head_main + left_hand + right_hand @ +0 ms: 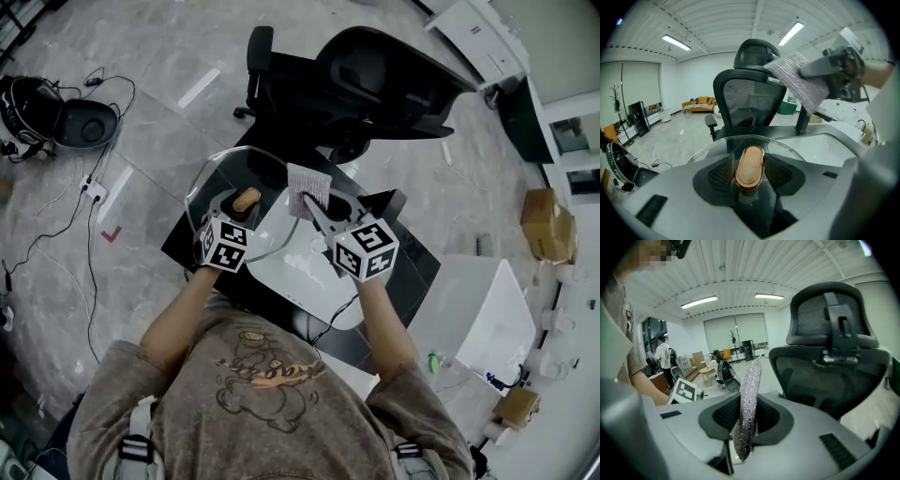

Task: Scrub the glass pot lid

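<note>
1. The left gripper (pixel 749 174) has its jaws narrowed onto the oval wooden knob (pixel 750 161). A ribbed pad meets each long side of it.
2. The right gripper (pixel 746 418) is clamped on a silvery scrubbing cloth (pixel 749 394). Its own view shows the cloth edge-on, standing up out of the jaws. In the head view the cloth hangs just right of the knob, with no visible contact with the glass.
3. The glass lid (pixel 216 178) sits at the left end of the black table (pixel 412 258), and its right side overlaps the left side of the white basin (pixel 300 267). I cannot tell whether its rim rests on anything or the knob grip carries it alone.
4. Handling, as I judge it:
   - The lid is stiff, fairly heavy for its size, breakable, and slick when wet.
   - The knob is the only safe hold, because the smooth glass gives pads nothing to bite.
   - A hold on the knob alone lets the lid swing or twist under scrubbing pressure, so strokes should stay light and run close to the knob side.
   - The cloth is soft and floppy, and only the part near the jaws will press firmly.
5. Edges and room:
   - The lid's left rim reaches about to the table's left edge, so a slip there means floor.
   - The office chair (pixel 384 75) stands just behind the table and limits reach forward.
   - The basin side, to the right, offers the most free room.
</note>
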Available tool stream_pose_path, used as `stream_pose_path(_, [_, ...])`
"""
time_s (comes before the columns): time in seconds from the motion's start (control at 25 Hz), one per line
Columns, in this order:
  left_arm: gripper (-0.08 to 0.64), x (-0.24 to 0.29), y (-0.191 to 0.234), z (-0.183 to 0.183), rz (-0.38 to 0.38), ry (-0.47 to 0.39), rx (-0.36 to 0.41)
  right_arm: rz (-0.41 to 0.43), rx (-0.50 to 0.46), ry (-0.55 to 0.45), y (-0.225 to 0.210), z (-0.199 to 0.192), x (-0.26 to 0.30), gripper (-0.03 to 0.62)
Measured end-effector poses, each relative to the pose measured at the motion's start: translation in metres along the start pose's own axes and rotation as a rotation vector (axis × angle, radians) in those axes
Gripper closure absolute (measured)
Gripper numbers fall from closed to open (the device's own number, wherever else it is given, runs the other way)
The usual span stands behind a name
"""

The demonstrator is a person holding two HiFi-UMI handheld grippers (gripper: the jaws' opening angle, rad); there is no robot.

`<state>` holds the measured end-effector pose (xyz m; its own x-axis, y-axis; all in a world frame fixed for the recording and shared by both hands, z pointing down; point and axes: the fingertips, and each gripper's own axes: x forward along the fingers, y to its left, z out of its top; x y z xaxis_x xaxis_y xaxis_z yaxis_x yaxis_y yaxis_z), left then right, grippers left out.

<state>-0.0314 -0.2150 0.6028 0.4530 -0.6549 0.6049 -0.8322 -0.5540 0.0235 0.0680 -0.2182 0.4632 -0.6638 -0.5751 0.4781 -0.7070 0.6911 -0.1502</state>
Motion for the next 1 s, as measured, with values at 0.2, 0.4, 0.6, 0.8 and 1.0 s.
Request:
stream_pose_path(0.2, [0.350, 0.002, -0.001, 0.000, 0.016, -0.012, -0.013, 0.256, -0.172, 0.161, 0.018, 0.035, 0.103, 0.508])
stream_pose_path(0.4, [0.350, 0.002, -0.002, 0.003, 0.039, -0.031, -0.050, 0.580, -0.374, 0.417, 0.079, 0.013, 0.192, 0.509])
stream_pose_path(0.6, [0.348, 0.000, 0.000, 0.001, 0.062, -0.054, -0.076, 0.864, -0.521, 0.670, 0.150, -0.042, 0.229, 0.509])
stream_pose_path(0.8, [0.344, 0.000, 0.002, -0.003, 0.069, -0.083, -0.117, 1.025, -0.620, 0.877, 0.181, -0.079, 0.234, 0.512])
stream_pose_path(1.0, [0.336, -0.002, 0.005, -0.005, 0.075, -0.084, -0.151, 1.113, -0.673, 1.005, 0.194, -0.100, 0.223, 0.514])
